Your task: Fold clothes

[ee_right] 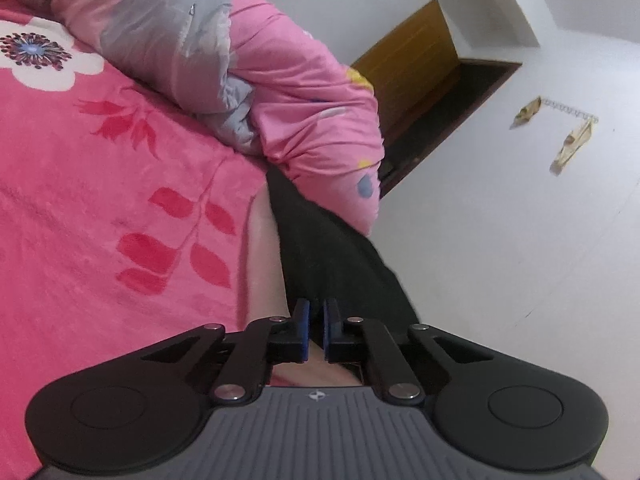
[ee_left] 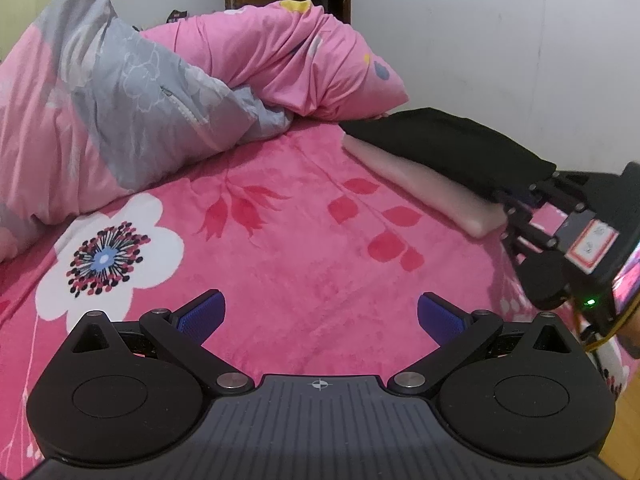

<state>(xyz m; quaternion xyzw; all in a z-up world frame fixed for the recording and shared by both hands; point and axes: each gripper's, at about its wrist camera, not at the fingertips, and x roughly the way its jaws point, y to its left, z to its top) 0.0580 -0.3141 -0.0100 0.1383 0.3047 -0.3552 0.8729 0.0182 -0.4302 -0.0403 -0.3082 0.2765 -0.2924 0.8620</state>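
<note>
**Getting a clean hold on the black garment at the bed's right edge**

Here we work over a bed spread with a pink floral blanket [ee_left: 280,240], a bundled pink and grey quilt [ee_left: 120,92] heaped at its far left. The task's thing, a folded black garment [ee_left: 452,144], lies at the far right edge of the bed on top of a pale pink folded piece [ee_left: 420,184], touching the quilt's end.

Our right gripper [ee_right: 316,328] is clenched at the near end of the black garment; in the right wrist view the blue pads [ee_right: 306,328] stand almost together with dark cloth at their tips, so we judge it is pinching that garment, though how many layers it has caught we cannot tell. Our left gripper [ee_left: 320,316] is released, jaws wide, over bare blanket and well apart from the clothes.

To do this step well, we should draw the garment toward the open middle of the bed slowly, watching that the pale piece beneath stays put. The left gripper should take the other near corner before we spread anything.
</note>
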